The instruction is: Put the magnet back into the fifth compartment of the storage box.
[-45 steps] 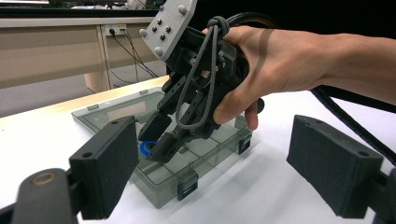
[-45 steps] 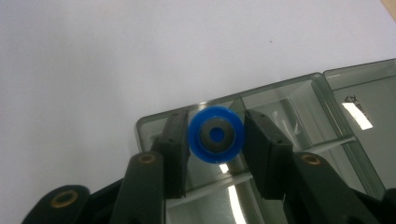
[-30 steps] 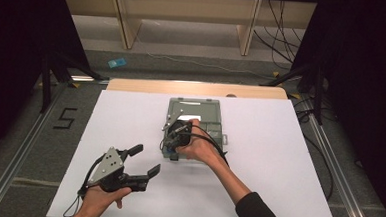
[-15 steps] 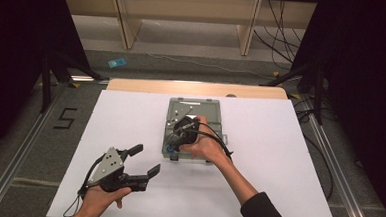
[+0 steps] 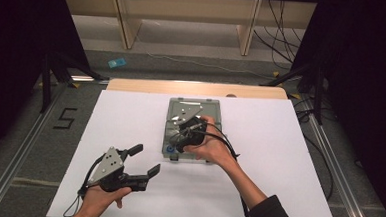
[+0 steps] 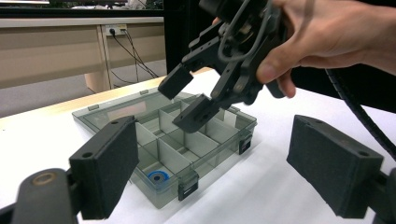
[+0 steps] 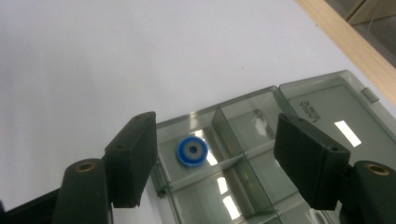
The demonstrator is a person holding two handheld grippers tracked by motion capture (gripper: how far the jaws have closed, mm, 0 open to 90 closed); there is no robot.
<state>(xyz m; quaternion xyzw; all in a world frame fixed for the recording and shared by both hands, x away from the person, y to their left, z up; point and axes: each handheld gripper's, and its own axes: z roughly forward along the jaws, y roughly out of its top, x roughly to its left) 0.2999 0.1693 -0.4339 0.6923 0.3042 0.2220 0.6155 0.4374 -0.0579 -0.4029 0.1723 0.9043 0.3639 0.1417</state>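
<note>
Here we held the right gripper, jaws wide and empty, just above the near-left corner compartment of the clear grey organizer box, where a small blue ring lay flat. We judged the step an approach to pick it; next we needed to descend and close around it. The left gripper rested wide open on the desk.
</note>
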